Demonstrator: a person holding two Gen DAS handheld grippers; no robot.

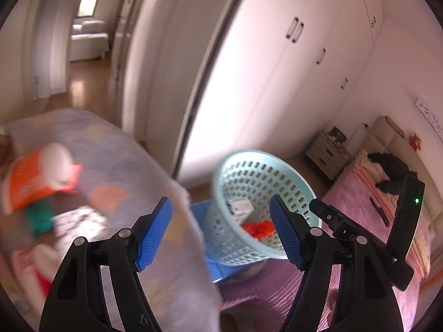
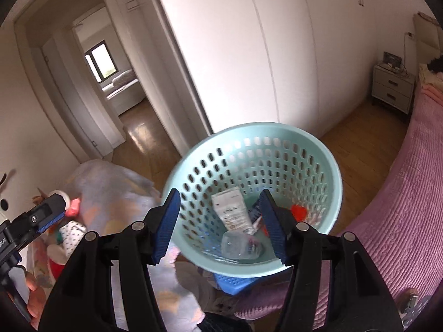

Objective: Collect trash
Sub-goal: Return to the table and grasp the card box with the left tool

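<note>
A pale blue perforated waste basket (image 2: pixel 304 149) is tipped towards me and holds a white tube (image 2: pixel 231 211), a clear plastic piece (image 2: pixel 239 244) and red scraps (image 2: pixel 299 211). It also shows in the left wrist view (image 1: pixel 249 174). A translucent patterned trash bag (image 1: pixel 91 193) full of packaging sits to its left and also shows in the right wrist view (image 2: pixel 110 191). My left gripper (image 1: pixel 221 232) is open, between bag and basket. My right gripper (image 2: pixel 218 227) is open, its fingers spread in front of the basket's mouth.
A blue perforated object (image 2: pixel 235 286) lies under the basket. A bed with a pink cover (image 2: pixel 401 207) is on the right. White wardrobe doors (image 2: pixel 249 55) stand behind, a nightstand (image 2: pixel 393 88) at the far right, an open doorway (image 2: pixel 110 83) at the left.
</note>
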